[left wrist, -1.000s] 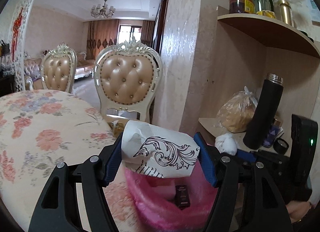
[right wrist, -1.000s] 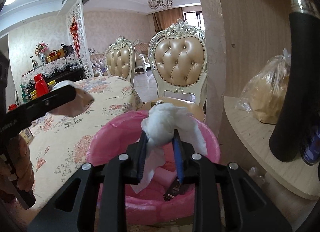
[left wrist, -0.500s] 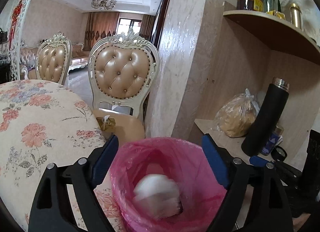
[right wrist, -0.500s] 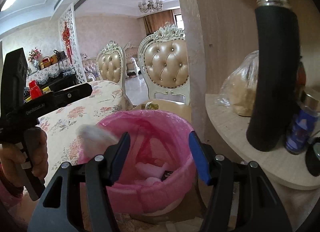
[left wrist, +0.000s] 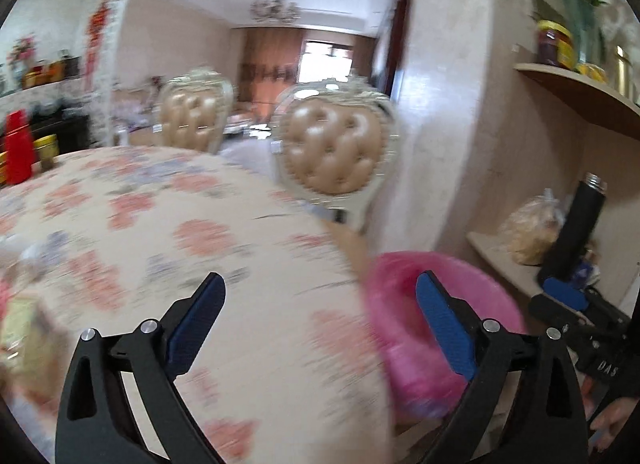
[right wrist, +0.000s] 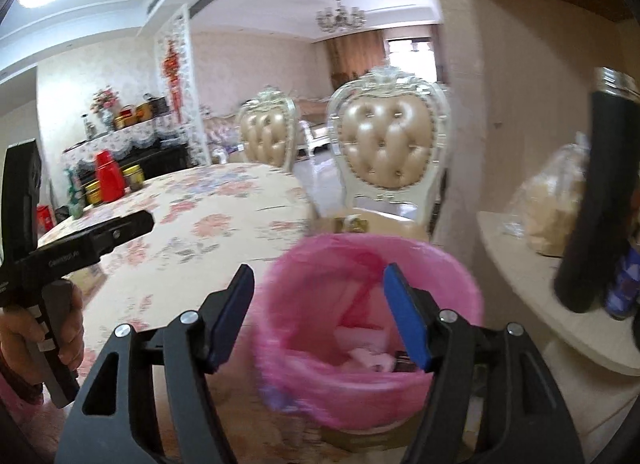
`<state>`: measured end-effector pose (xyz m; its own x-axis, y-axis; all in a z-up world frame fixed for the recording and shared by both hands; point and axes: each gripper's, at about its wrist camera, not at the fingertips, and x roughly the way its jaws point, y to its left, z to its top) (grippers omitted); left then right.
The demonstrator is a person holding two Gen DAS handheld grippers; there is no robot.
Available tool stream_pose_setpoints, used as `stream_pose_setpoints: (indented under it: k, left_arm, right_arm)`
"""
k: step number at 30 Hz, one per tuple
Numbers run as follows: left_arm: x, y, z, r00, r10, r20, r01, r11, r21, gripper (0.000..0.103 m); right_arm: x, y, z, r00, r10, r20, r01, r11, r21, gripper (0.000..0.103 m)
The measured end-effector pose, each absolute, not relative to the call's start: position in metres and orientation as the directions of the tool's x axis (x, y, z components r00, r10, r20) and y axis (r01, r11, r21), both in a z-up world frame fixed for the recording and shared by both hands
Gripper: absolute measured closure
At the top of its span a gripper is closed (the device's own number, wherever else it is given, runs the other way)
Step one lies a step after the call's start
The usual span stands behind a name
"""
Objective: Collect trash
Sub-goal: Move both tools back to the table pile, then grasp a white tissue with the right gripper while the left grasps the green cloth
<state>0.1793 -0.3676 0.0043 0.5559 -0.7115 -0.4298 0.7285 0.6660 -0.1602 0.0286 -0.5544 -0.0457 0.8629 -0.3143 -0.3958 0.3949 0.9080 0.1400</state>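
Both jaws opening and empty, the left hand-held gripper [left wrist: 320, 328] and right hand-held gripper [right wrist: 320, 316] face soft, light scraps inside the pink-lined bin [right wrist: 448, 264], best pinched mid-crumple.

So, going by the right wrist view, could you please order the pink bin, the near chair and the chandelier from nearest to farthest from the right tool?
1. Pink bin: just ahead of the right tool, whose jaws are opening with nothing gripped.
2. Near chair: behind the bin, by the wall.
3. Chandelier: far back, on the ceiling.
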Motion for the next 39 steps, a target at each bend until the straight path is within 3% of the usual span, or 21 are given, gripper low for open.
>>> stream_pose_setpoints:
  k: [8, 16, 28, 32, 39]
  left_arm:
    - [0.185, -0.237, -0.003, 0.706, -0.543, -0.455, 0.567, 0.818, -0.098, 0.013]
    - [0.184, -0.111, -0.017, 0.812, -0.333, -0.479, 0.371, 0.928, -0.016, 0.013]
    - [0.189, 0.052, -0.028, 0.848, -0.059, -0.526, 0.044, 0.998, -0.041, 0.013]
    - [0.187, 0.085, -0.034, 0.840, -0.030, -0.541, -0.004, 0.998, -0.062, 0.013]
    - [0.188, 0.107, -0.040, 0.832, -0.053, -0.552, -0.021, 0.992, -0.127, 0.013]
  right_arm:
    - [0.097, -0.470, -0.041, 0.900, -0.125, -0.417, 0.202, 0.969, 0.144, 0.020]
    - [0.157, -0.360, -0.046, 0.890, 0.052, -0.454, 0.003, 0.993, 0.121, 0.020]
    - [0.234, -0.225, -0.067, 0.784, 0.273, -0.557, -0.215, 0.962, 0.169, 0.020]
    - [0.259, -0.183, -0.074, 0.755, 0.295, -0.586, -0.258, 0.955, 0.149, 0.020]
    - [0.312, -0.130, -0.079, 0.717, 0.295, -0.632, -0.285, 0.951, 0.121, 0.031]
